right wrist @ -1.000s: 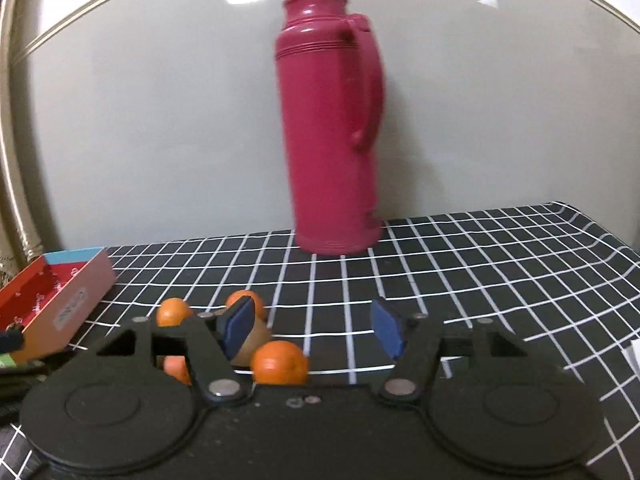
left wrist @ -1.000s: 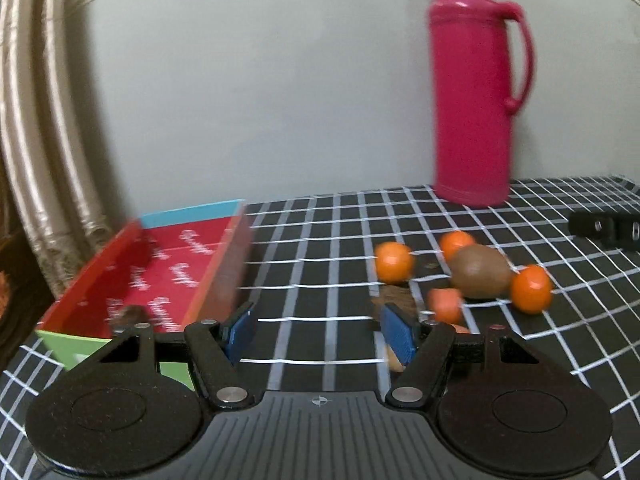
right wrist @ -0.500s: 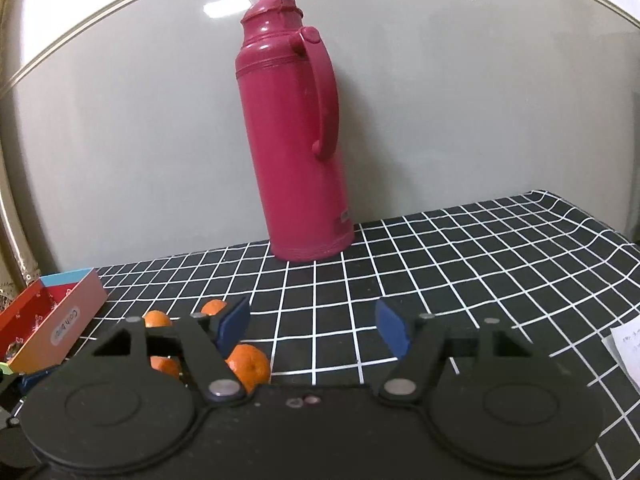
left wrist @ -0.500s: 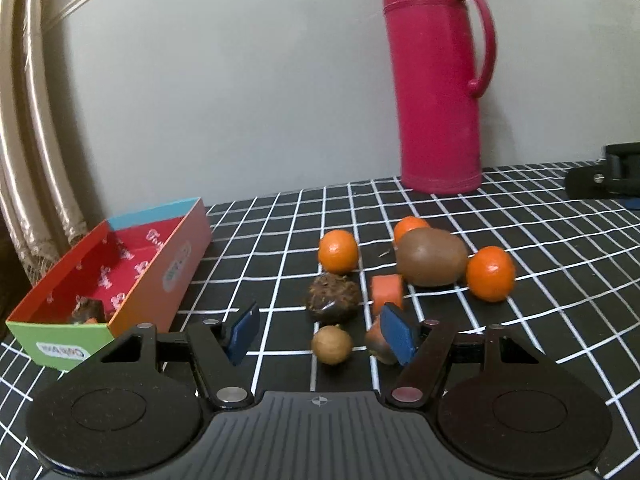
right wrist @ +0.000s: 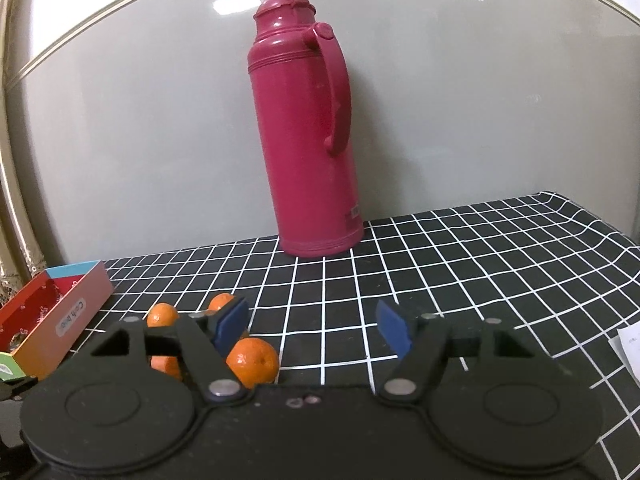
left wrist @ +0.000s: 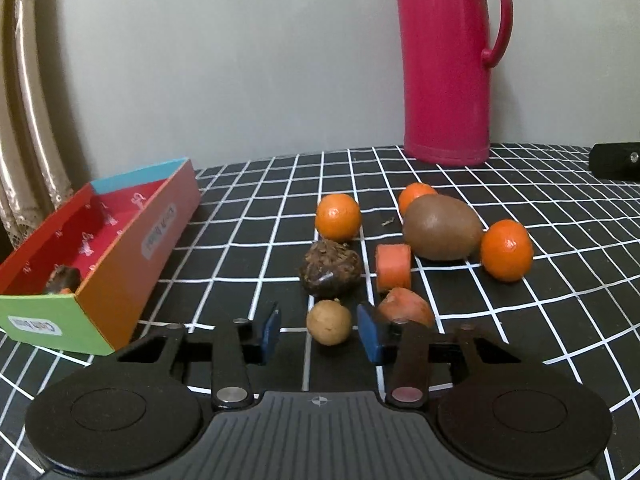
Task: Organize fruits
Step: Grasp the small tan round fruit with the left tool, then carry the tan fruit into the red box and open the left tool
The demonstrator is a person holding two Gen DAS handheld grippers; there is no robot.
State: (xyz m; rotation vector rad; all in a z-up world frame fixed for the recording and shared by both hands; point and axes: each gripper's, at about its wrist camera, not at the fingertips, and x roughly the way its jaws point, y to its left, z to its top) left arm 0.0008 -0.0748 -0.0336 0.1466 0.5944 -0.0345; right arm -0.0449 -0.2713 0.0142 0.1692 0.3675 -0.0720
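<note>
In the left wrist view my left gripper (left wrist: 318,330) is open, its blue pads on either side of a small tan round fruit (left wrist: 329,322), not touching it. Beyond lie a dark rough fruit (left wrist: 330,268), two carrot pieces (left wrist: 394,266), a brown kiwi (left wrist: 442,227) and three small oranges (left wrist: 338,216). A colourful open box (left wrist: 100,248) at the left holds one dark fruit (left wrist: 62,279). In the right wrist view my right gripper (right wrist: 312,326) is open and empty above the cloth, right of the oranges (right wrist: 253,362).
A tall pink thermos (right wrist: 306,148) stands at the back against the wall and also shows in the left wrist view (left wrist: 448,60). A black-and-white checked cloth (right wrist: 480,264) covers the table. A white paper (right wrist: 630,354) lies at the far right edge.
The left gripper swung right from the box and came closer to the fruits, so the tan fruit now sits between its pads. The right gripper's view shifted, thermos now further right.
</note>
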